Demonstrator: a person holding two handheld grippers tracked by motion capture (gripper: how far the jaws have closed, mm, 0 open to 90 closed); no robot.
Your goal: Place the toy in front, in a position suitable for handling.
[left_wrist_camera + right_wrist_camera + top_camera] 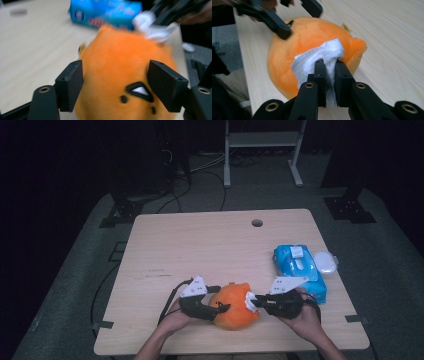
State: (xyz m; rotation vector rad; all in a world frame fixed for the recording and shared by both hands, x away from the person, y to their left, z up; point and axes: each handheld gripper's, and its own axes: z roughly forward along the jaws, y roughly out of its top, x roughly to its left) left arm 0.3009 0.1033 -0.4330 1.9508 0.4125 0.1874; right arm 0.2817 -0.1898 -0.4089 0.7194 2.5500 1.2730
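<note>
Orange plush toy (233, 307) sits near the table's (200, 245) front edge, about midway along it. Right gripper (329, 65) is clamped on a white wipe (319, 60), pressed to the plush's top. Left gripper (115, 80) straddles the plush, jaws apart; picture blurred, pads seemingly clear of the fur. Blue wipes pack (299, 267) lies by the table's right edge.
</note>
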